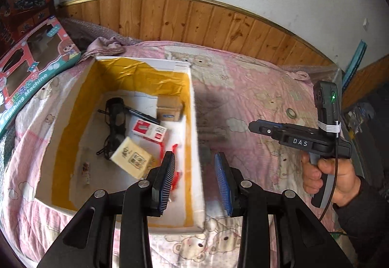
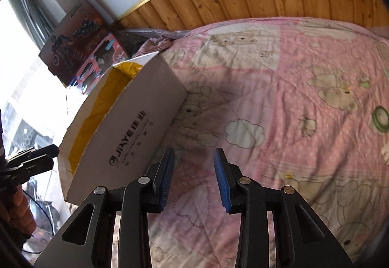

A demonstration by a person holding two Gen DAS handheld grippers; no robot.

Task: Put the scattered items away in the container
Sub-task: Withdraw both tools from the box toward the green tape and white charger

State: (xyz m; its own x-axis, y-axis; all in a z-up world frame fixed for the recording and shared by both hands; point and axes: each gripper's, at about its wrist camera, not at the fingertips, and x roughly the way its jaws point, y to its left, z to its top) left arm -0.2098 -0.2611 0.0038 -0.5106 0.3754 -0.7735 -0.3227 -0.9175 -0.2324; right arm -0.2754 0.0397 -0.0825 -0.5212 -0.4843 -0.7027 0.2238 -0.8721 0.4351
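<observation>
The container [image 1: 194, 122], a white cardboard box lined with yellow tape, occupies the centre-left of the left wrist view and rests on the bed [image 1: 255, 102], which is covered by a pink quilt printed with bears. Inside the box lie dark-framed glasses [image 1: 114, 127], a red-and-white carton [image 1: 150, 132], a brown carton [image 1: 170, 108] at the far wall, a yellow printed pack [image 1: 132, 157] and a small red item [image 1: 173, 149] near the right wall, partly hidden behind a finger. The left hand-held gripper [image 1: 194, 168] hangs above the right wall of the box with its blue pads spread apart and nothing between them; this position suggests a release point over the interior. The right hand-held gripper [image 2: 193, 169] is likewise spread and empty, and points low across the quilt just beside the printed outer wall of the box. In the left wrist view the same tool appears at the right of the frame, held by a hand [image 1: 333, 178] clear of the box. One scattered item is visible outside the box: a small green ring [image 2: 380, 118], possibly a tape roll, at the right edge of the right wrist view, well apart from the box. The right tool appears oriented toward that open side of the bed, so the ring is the probable next pickup. Toy boxes [image 1: 31, 71] lean at the upper left, outside the work area.
</observation>
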